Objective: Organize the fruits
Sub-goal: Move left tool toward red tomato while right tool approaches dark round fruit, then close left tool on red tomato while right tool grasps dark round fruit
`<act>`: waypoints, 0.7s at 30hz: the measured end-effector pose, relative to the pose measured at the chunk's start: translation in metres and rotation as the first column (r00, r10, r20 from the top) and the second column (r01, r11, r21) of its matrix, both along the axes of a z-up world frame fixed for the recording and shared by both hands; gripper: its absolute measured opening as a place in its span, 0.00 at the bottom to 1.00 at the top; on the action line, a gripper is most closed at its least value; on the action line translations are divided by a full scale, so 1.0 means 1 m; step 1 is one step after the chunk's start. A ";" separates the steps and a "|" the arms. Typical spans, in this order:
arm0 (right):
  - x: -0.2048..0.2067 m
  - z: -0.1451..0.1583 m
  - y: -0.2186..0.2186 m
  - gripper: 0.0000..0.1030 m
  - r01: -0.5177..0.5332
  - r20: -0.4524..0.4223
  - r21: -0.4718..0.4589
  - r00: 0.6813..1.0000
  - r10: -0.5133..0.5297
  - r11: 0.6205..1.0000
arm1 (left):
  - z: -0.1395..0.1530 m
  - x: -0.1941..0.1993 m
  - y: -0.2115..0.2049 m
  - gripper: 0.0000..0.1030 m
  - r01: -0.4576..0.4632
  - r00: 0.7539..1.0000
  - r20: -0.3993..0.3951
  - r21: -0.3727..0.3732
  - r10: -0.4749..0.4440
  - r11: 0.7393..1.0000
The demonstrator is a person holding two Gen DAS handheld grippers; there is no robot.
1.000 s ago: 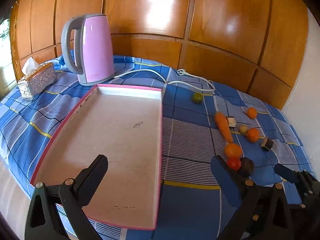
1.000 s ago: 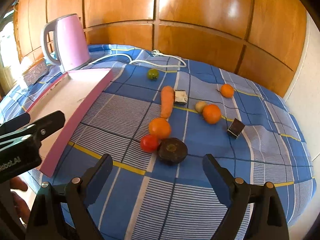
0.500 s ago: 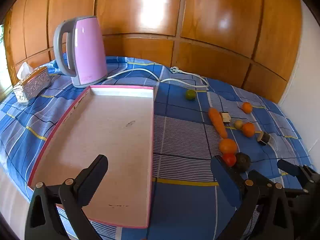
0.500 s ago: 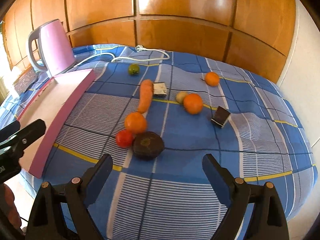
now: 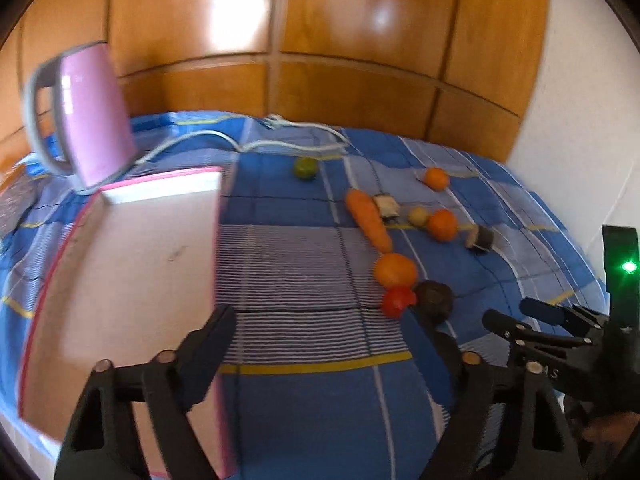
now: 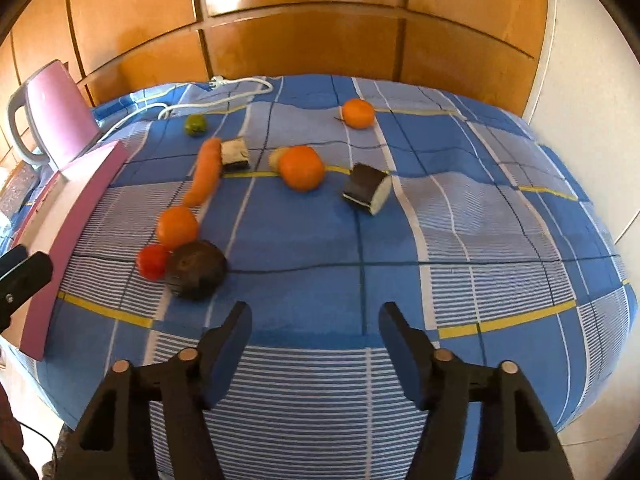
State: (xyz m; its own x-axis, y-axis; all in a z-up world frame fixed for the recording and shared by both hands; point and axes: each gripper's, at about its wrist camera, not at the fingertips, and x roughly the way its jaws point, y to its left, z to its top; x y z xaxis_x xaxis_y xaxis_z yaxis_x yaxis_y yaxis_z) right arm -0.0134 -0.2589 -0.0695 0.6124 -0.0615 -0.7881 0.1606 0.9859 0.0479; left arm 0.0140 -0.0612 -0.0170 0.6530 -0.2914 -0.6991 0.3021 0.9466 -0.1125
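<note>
At the far left a pink kettle point(image 5: 94, 116) stands on the blue checked cloth point(image 6: 480, 240), its white cord point(image 5: 256, 142) trailing toward the wooden wall panels point(image 5: 340, 32). Just in front of the kettle lies a shallow pink-edged tray point(image 5: 120, 264) with nothing in it. The left gripper point(image 5: 324, 336) hangs over the cloth at the tray's right edge; its jaws have just been closing but stand apart, with nothing between them, and one finger overlaps the tray's rim. To the right of the tray the fruit and vegetables are scattered on the cloth: a green lime point(image 6: 195, 124) near the cord, a carrot point(image 6: 204, 172) lying lengthwise beside a small cut block point(image 6: 235, 155), then an orange point(image 6: 177, 226) with a tomato point(image 6: 152, 261) and a dark round fruit point(image 6: 196, 270) touching in a cluster. Farther right sit a small pale fruit point(image 6: 275, 159) against a second orange point(image 6: 301, 168), a dark-skinned cut piece point(image 6: 366, 188), and a third orange point(image 6: 358, 113) toward the back. The right gripper point(image 6: 314, 328) hovers above bare cloth near the dark round fruit, to its right; its jaws have also just been closing, are parted, and hold nothing.
</note>
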 end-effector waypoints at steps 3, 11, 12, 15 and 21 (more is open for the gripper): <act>-0.001 -0.002 -0.007 0.60 0.012 -0.004 -0.007 1.000 -0.012 1.000 | -0.005 0.005 -0.014 0.66 0.066 0.998 -0.022 0.004 -0.066 0.998; -0.001 -0.012 -0.026 0.60 0.040 -0.009 0.020 0.999 -0.040 0.999 | -0.029 0.027 -0.051 0.50 0.135 0.985 -0.113 0.015 -0.132 0.991; -0.001 -0.013 -0.025 0.62 0.033 -0.007 0.013 0.999 -0.033 0.999 | -0.030 0.031 -0.055 0.50 0.132 0.984 -0.122 0.009 -0.130 0.991; -0.001 -0.017 -0.023 0.77 -0.005 0.005 0.024 1.000 0.005 1.000 | -0.034 0.039 -0.061 0.50 0.130 0.982 -0.137 0.001 -0.128 0.992; 0.003 -0.023 -0.010 0.99 -0.070 -0.006 -0.007 0.998 0.070 0.998 | -0.041 0.052 -0.060 0.36 0.110 0.980 -0.161 -0.073 -0.121 0.991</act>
